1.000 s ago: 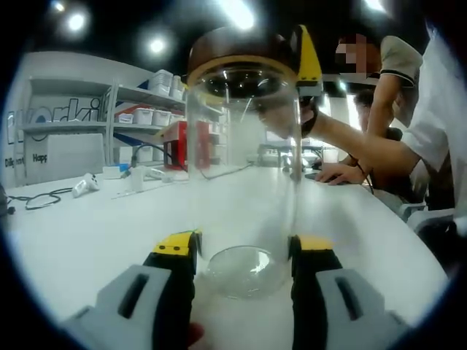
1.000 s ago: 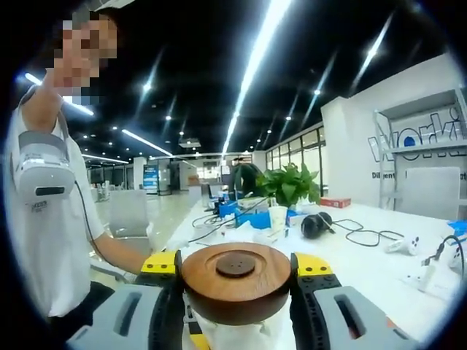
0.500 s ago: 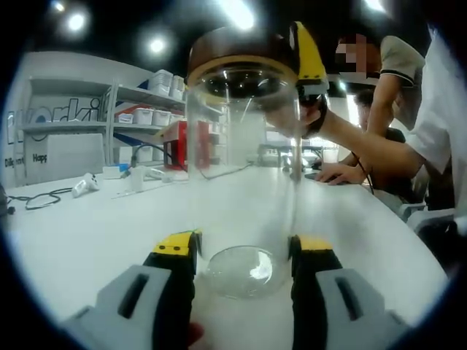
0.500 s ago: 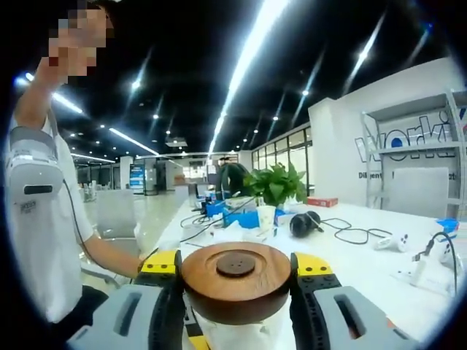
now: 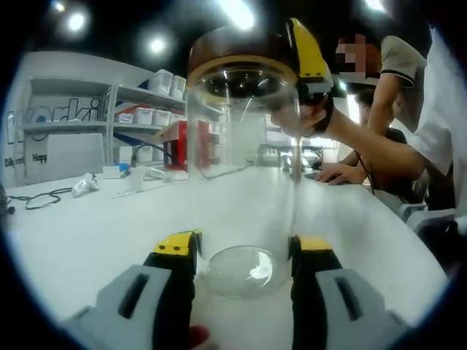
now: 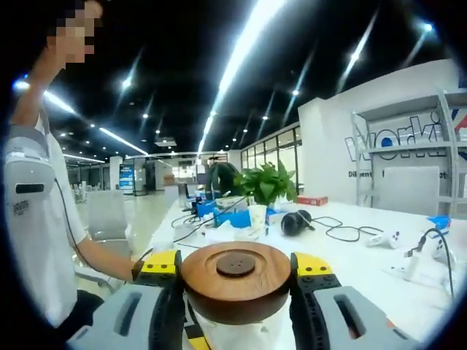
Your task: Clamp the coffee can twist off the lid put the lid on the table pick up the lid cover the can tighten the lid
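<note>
A: Where does the coffee can (image 5: 243, 168) sit against the left gripper (image 5: 243, 255)?
B: Upright on the white table (image 5: 95, 233), its clear glass base lodged between the two yellow-tipped jaws. Both jaws press the wall low down, so that claw is clamped on the can.

A: And the lid (image 6: 236, 281)?
B: Round, wooden, with a small raised disc at its centre. In the right gripper view it fills the gap between the jaws of the right gripper (image 6: 236, 264), touching both yellow pads. That claw is closed on the lid.

A: Is the lid on the can?
B: In the left gripper view the lid (image 5: 237, 51) sits across the top of the glass, brown band at the rim, with the right gripper (image 5: 306, 55) beside it, held by a person's hand (image 5: 303, 117). Whether it is seated tight, cannot tell.

A: Anything else on the table?
B: Headphones (image 6: 294, 222), a potted plant (image 6: 271, 186), a paper cup (image 6: 257, 216) and cables (image 6: 350, 232) well behind the lid. A person in a white shirt (image 6: 33, 219) stands at the left.
</note>
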The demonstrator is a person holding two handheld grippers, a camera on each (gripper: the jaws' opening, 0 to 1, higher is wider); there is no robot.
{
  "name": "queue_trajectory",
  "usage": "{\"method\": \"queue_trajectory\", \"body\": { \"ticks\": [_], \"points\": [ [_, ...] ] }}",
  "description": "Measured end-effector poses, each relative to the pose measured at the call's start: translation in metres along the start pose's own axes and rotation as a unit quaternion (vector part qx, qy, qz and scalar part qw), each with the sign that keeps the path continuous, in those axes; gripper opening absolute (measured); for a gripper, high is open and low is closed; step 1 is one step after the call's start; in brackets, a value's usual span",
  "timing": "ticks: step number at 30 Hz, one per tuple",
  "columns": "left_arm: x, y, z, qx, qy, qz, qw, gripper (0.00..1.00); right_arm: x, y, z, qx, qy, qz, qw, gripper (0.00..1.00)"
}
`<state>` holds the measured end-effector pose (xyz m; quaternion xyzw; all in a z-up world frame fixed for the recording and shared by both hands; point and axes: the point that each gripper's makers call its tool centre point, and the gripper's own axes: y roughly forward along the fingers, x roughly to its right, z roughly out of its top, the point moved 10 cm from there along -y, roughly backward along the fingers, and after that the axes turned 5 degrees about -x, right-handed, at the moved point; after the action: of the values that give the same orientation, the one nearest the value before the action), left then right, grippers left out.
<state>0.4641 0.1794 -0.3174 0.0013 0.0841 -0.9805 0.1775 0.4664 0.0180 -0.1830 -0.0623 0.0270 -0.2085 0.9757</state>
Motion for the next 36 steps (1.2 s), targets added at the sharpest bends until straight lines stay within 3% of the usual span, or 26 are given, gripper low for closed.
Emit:
{"method": "queue_trajectory", "body": {
  "ticks": [16, 36],
  "points": [
    [0.0, 0.0, 0.0, -0.001, 0.0, 0.0, 1.0, 0.42, -0.006, 0.0, -0.001, 0.003, 0.007, -0.035, 0.9994, 0.53],
    [0.001, 0.0, 0.0, -0.002, 0.001, 0.002, 1.0, 0.42, -0.018, 0.0, -0.002, 0.012, 0.007, -0.111, 0.9937, 0.53]
  ]
}}
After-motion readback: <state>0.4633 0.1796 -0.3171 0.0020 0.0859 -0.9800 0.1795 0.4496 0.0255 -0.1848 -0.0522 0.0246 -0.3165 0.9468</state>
